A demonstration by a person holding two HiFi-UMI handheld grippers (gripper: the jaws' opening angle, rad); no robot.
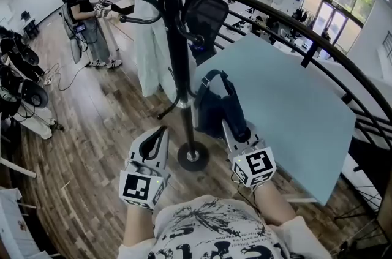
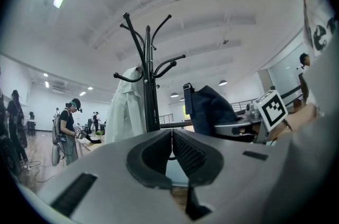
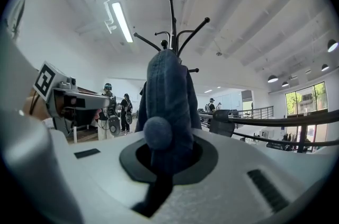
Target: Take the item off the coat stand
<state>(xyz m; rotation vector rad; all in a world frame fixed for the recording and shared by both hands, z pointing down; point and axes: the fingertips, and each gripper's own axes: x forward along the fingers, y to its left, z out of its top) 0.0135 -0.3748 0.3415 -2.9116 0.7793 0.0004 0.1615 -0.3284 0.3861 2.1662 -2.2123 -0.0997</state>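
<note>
A black coat stand (image 1: 177, 68) rises in front of me, with a white coat (image 1: 147, 37) and a dark bag (image 1: 205, 19) hanging from its hooks. My right gripper (image 1: 236, 129) is shut on a dark blue bag (image 1: 217, 108), held low beside the pole; its strap loop (image 1: 211, 75) hangs on no hook. In the right gripper view the blue fabric (image 3: 169, 90) fills the jaws of the gripper (image 3: 159, 154), and the stand's hooks (image 3: 175, 32) show behind it. My left gripper (image 1: 156, 141) is shut and empty to the left of the pole; its pads (image 2: 172, 151) meet.
The stand's round base (image 1: 193, 157) sits on the wooden floor between my grippers. A large pale blue panel (image 1: 288, 105) and a curved black railing (image 1: 318, 43) lie to the right. A person (image 1: 89, 13) stands at the back left, with equipment (image 1: 18, 86) along the left wall.
</note>
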